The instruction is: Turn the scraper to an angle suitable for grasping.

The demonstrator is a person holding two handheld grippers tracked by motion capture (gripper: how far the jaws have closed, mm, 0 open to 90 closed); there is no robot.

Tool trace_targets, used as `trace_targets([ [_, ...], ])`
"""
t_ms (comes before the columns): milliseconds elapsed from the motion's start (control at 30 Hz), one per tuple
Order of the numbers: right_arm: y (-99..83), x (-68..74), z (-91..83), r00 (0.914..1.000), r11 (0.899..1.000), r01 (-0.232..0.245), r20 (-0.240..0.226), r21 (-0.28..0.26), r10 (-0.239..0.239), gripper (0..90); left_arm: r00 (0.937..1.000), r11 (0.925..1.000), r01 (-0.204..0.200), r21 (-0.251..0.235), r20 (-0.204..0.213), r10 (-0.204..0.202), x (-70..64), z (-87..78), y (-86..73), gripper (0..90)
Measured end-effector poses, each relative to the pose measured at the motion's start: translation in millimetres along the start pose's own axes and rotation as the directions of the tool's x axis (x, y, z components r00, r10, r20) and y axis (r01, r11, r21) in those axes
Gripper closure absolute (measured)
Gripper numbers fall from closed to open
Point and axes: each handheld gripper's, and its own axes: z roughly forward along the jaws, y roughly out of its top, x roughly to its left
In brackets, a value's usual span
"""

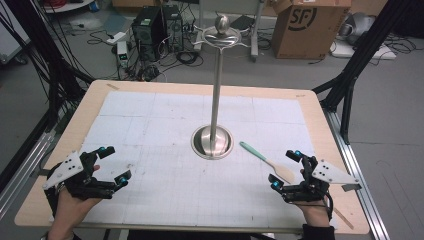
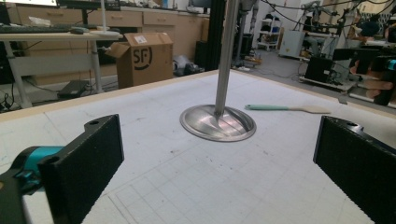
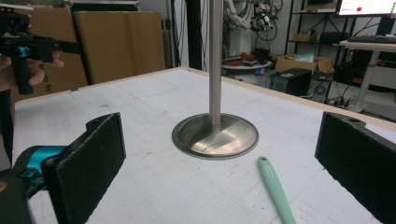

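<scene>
- Lower left of the high view: my left gripper (image 1: 111, 164) sat near the bottom edge, jaws spread wide with nothing between them. Its own view showed both black pads (image 2: 88, 158) far apart over bare mat.
- Lower right of the high view: my right gripper (image 1: 285, 168) was likewise wide open and empty, hovering just beside the spatula (image 1: 266, 160).
- The spatula lay flat on the mat (image 1: 165, 185), right of centre, its pale wooden blade toward my right gripper and its mint handle (image 3: 275, 189) running up-left toward the stand. It touched neither jaw.
- I judged the spatula light and stiff. The handle looked like silicone, so probably grippy; the thin blade seemed the poorer place to pinch. I would have taken it across the handle near its middle, jaws square to its length, since it lay low against the mat.
- Centre of the frame: the steel stand (image 1: 213, 142), a dished base with a tall pole, looked heavy and slick.
- Top of the frame: a cardboard box (image 1: 310, 27) stood on the floor beyond the table.
</scene>
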Motion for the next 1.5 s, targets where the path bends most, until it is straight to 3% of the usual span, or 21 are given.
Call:
trace_targets([
  [267,0.5,-3.5,1.0,1.0000,1.000,-0.006,0.004,0.020,0.006,1.3,1.0000,1.0000,-0.003,-0.004,-0.009,0.003,0.3,-3.3,0.9,2.2],
  [367,1.1,-8.0,2.0,0.9997,0.997,-0.022,0.014,0.074,0.021,20.1,0.9999,1.0000,0.003,-0.007,-0.012,-0.003,0.8,-4.9,0.9,2.3],
  [433,0.8,-11.0,3.3,0.9995,0.994,-0.028,0.015,0.103,0.026,26.6,0.9999,1.0000,0.001,-0.006,-0.014,-0.002,1.1,-5.5,0.9,2.2],
  [600,2.6,-16.1,4.5,0.9989,0.994,-0.027,0.041,0.106,0.023,67.8,0.9998,0.9999,0.009,-0.011,-0.018,-0.009,0.8,-10.9,1.9,2.3],
  [733,4.2,-22.0,10.7,0.9984,0.986,-0.022,0.055,0.162,0.013,89.5,0.9996,0.9999,0.009,-0.012,-0.027,-0.009,-0.2,-12.4,2.0,2.2],
  [833,2.0,-27.8,18.3,0.9988,0.979,0.000,0.048,0.202,-0.010,89.6,0.9996,1.0000,0.008,-0.005,-0.028,-0.008,0.2,-12.2,1.0,2.2],
  [933,-2.5,-36.6,29.0,0.9984,0.966,0.019,0.046,0.258,-0.031,89.6,0.9993,0.9999,0.011,-0.006,-0.035,-0.011,1.3,-14.0,1.0,2.2],
  [1133,-7.5,-58.9,47.8,0.9975,0.943,-0.058,0.057,0.329,0.041,89.6,0.9991,0.9999,0.014,-0.006,-0.039,-0.014,0.9,-13.5,0.6,2.2],
  [1233,-12.5,-69.7,59.1,0.9934,0.924,-0.114,0.035,0.366,0.109,89.5,0.9993,0.9999,0.012,0.005,-0.035,-0.012,-0.5,-11.5,-1.0,2.2],
  [1500,-15.3,-81.2,91.8,0.9972,0.872,-0.068,0.006,0.485,0.075,89.5,0.9995,0.9999,0.008,0.016,-0.030,-0.007,-0.9,-10.9,-2.9,2.2],
])
